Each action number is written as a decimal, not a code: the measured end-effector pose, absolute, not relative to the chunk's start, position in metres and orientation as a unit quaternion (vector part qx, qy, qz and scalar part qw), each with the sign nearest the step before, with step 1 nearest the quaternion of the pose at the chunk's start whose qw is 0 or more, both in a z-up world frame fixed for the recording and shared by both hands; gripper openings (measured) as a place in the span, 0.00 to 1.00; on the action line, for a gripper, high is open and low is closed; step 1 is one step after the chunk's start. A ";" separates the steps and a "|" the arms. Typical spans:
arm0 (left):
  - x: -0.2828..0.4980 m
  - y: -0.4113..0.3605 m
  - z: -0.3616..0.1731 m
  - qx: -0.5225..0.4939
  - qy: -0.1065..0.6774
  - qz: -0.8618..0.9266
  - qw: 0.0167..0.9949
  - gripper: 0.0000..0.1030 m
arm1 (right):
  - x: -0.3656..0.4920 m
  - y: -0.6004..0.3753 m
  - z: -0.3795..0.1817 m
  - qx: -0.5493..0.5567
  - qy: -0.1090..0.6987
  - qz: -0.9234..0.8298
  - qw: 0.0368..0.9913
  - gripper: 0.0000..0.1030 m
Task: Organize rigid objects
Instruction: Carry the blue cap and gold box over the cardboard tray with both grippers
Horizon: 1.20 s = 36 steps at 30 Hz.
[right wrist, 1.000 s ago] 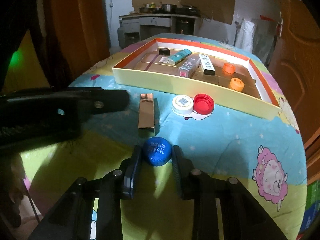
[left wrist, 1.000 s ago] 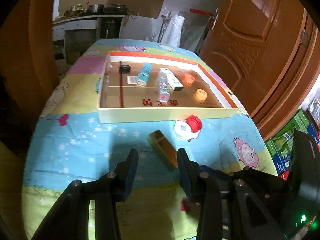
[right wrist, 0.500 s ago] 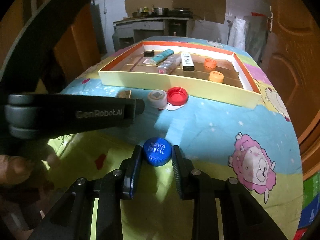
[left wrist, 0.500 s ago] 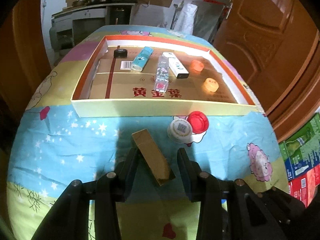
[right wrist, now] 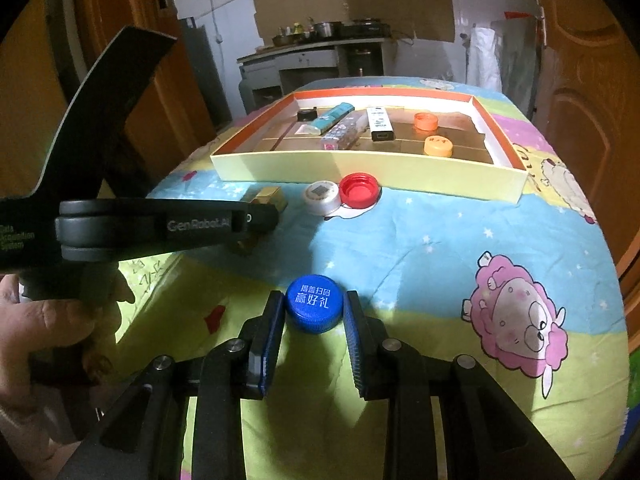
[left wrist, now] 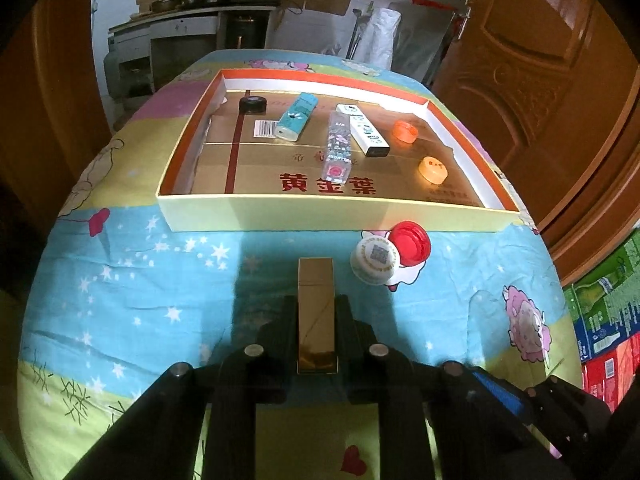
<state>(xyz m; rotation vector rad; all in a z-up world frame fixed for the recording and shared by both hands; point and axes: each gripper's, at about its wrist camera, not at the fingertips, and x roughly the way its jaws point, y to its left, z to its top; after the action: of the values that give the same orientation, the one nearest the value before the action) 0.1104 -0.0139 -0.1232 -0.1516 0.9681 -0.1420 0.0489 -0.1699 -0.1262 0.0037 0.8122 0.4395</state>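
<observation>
Left wrist view: the left gripper (left wrist: 316, 308) jaws are closing on the gold box (left wrist: 316, 312), lying lengthwise between them on the bench, likely bound for the tray (left wrist: 320, 214) ahead.

Right wrist view: the right gripper (right wrist: 314, 320) jaws clamp the blue bottle cap (right wrist: 314, 303); only here the gripping hand (right wrist: 44, 328) shows.

our left gripper (right wrist: 256, 216): black, white "GenRobot.AI" marking | our right gripper (right wrist: 312, 320): black, blue ribbed pads, silver screws
</observation>
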 end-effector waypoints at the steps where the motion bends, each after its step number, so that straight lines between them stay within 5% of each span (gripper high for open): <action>1: 0.109 -0.015 -0.122 -0.069 0.462 -0.069 0.881 0.18 | 0.049 -0.170 -0.126 0.003 0.391 0.213 0.895 0.30; 36: 0.122 0.001 -0.068 -0.085 0.386 -0.102 0.913 0.18 | 0.090 -0.188 -0.079 0.007 0.350 0.153 0.924 0.29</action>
<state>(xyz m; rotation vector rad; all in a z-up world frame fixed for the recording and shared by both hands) 0.1218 0.0006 -0.0684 -0.1755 0.7954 -0.2112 0.0901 -0.1876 -0.0788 0.0139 0.7180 0.3149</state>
